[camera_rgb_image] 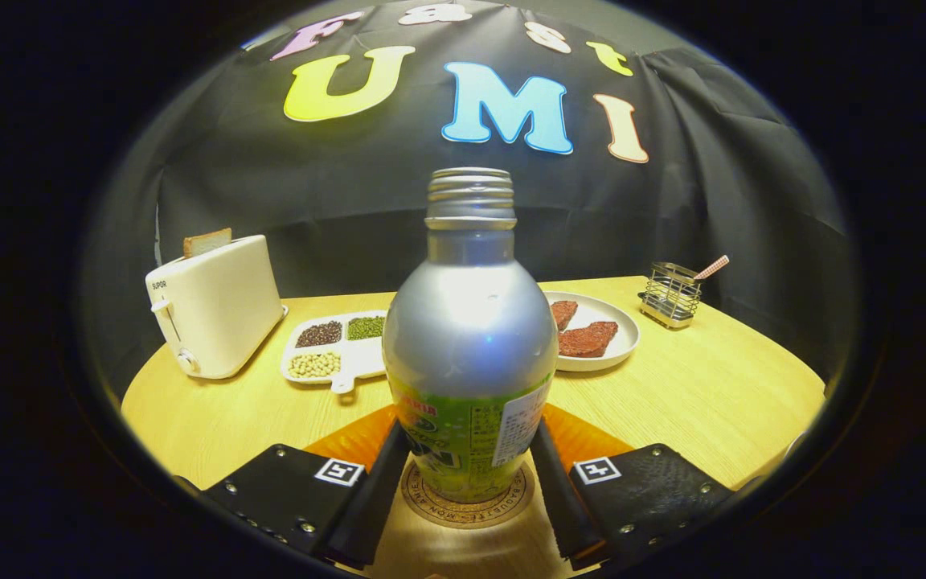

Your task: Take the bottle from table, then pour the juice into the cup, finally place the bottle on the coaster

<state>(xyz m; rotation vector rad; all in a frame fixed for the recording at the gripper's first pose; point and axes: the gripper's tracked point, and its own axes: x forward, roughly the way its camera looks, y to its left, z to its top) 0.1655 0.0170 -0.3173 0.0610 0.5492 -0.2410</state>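
Between tongs (469, 474), bottle (469, 338) on coaster (467, 507).

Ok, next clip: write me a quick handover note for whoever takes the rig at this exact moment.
Gripper: its fingers sit on either side of the bottle's lower body, against it or nearly so; whether they press is unclear.
Bottle: upright, cap off, standing on the round coaster on the table.
Done: bottle appears placed on the coaster.
Left: open the fingers and back off. Whether juice was poured cannot be told from here.
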